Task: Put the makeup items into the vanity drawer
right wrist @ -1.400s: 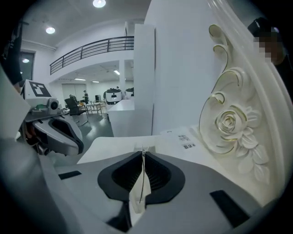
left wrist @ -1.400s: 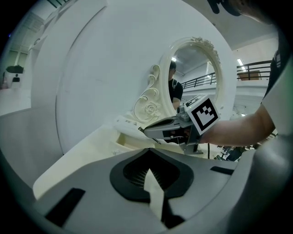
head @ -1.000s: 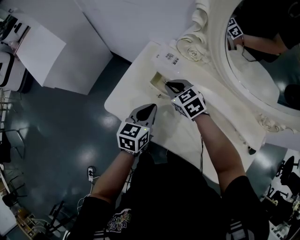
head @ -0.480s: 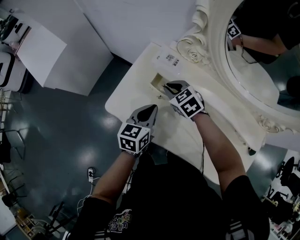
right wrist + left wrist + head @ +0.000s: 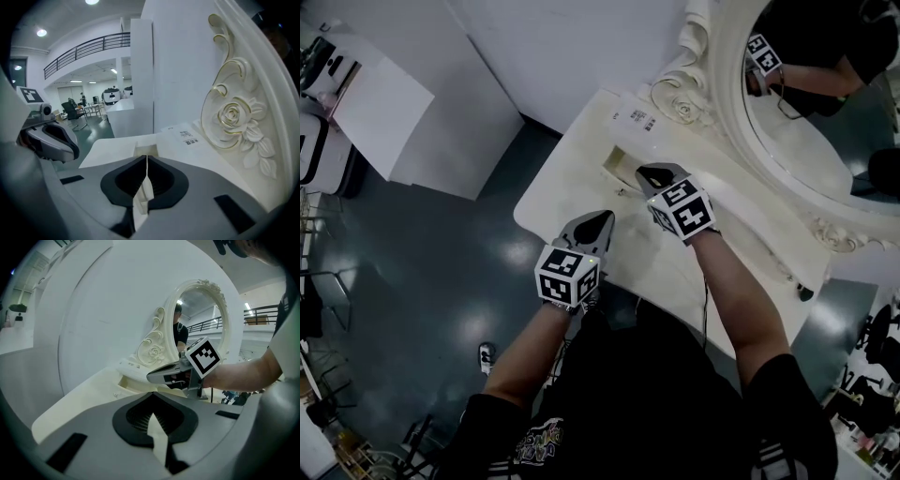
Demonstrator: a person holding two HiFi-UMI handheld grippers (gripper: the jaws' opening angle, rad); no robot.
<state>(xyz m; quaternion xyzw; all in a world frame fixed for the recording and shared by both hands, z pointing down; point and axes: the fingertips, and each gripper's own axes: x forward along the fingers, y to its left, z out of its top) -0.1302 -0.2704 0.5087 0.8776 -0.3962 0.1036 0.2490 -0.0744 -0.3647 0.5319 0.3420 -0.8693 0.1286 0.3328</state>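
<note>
An open drawer recess [image 5: 615, 159] is sunk into the cream vanity top [image 5: 572, 183]; it also shows in the right gripper view [image 5: 145, 148]. I see no makeup item in it from here. My right gripper [image 5: 645, 172] hovers just right of the recess, its jaws closing with nothing between them [image 5: 146, 161]; they look closed at the tips. My left gripper [image 5: 601, 218] hangs over the vanity's front edge, jaws together and empty [image 5: 152, 416]. The left gripper view shows the right gripper [image 5: 153, 376] in front of the mirror.
An ornate oval mirror [image 5: 806, 122] with a carved rose [image 5: 232, 115] stands behind the vanity. A flat white printed box [image 5: 639, 116] lies at the back left of the top. White cabinets [image 5: 384, 108] stand on the dark floor to the left.
The right gripper has edged slightly right, away from the recess. The left gripper has stayed where it was.
</note>
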